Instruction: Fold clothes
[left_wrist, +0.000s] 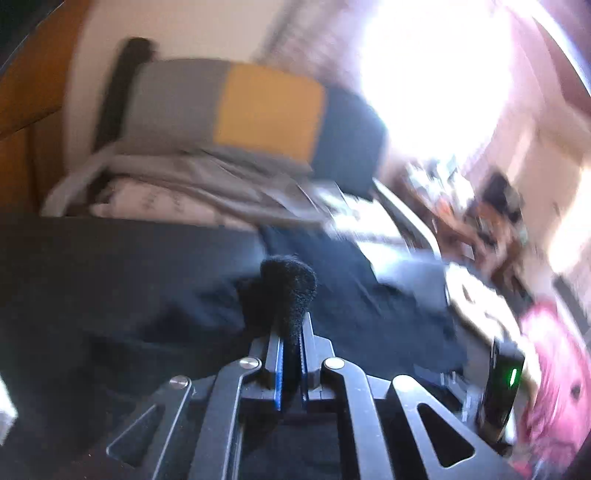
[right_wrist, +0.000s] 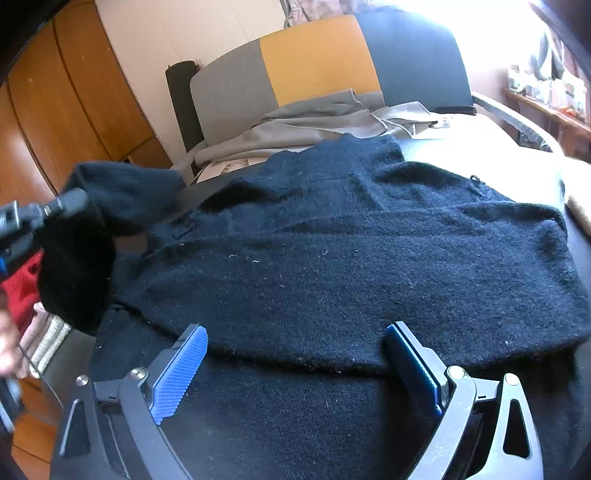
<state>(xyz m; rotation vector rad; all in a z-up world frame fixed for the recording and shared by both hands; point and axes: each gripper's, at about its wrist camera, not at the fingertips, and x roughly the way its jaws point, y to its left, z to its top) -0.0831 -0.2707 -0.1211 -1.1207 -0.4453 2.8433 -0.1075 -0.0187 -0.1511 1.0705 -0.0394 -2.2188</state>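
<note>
A dark navy knit sweater (right_wrist: 332, 251) lies spread flat on the bed. My right gripper (right_wrist: 295, 354) is open, its blue pads on either side of the sweater's near folded edge, just above the fabric. My left gripper (left_wrist: 291, 332) is shut on the sweater's sleeve (left_wrist: 288, 291) and holds it lifted. In the right wrist view the left gripper (right_wrist: 55, 206) shows at the far left with the sleeve (right_wrist: 85, 236) hanging from it. The left wrist view is blurred.
A grey garment (right_wrist: 314, 118) lies crumpled at the back by the grey, yellow and dark headboard (right_wrist: 317, 59). Wooden cabinets (right_wrist: 55, 110) stand to the left. Pink fabric (left_wrist: 554, 369) and a cluttered shelf (left_wrist: 480, 206) are to the right. A beige cloth (right_wrist: 580, 206) lies at the bed's right edge.
</note>
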